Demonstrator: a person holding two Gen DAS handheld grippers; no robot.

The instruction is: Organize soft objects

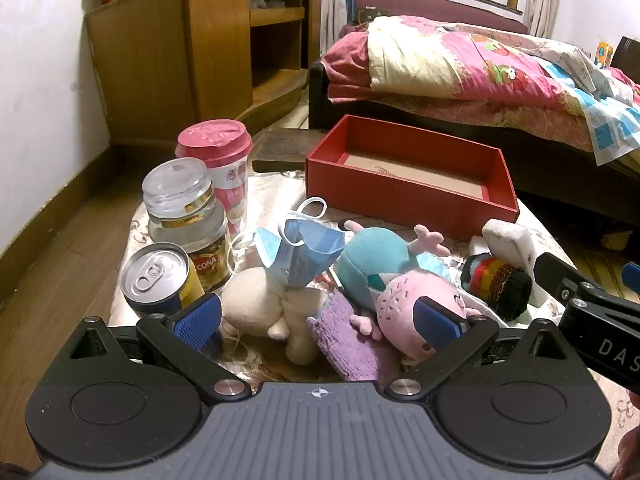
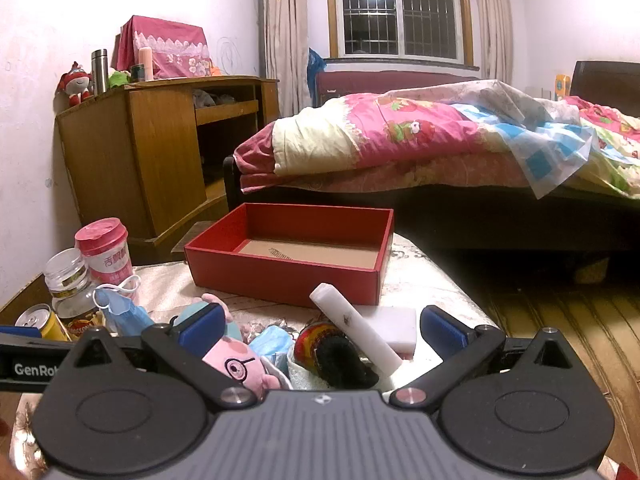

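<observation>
With both tongs (image 1: 318, 322) (image 2: 322, 330) spread apart and empty over the soft heap at the counter's near edge, close squarely on the pink plush (image 1: 416, 300), then lift toward the red box (image 1: 404, 196) at the far edge.

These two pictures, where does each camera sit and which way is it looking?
Left wrist: rides on the left tongs, facing the plush pig and red box; its blue pads and the right tongs show.
Right wrist: rides on the right tongs, facing the same box; the left tongs' tip shows.
Shared: box, pig, bed, cabinet.
</observation>
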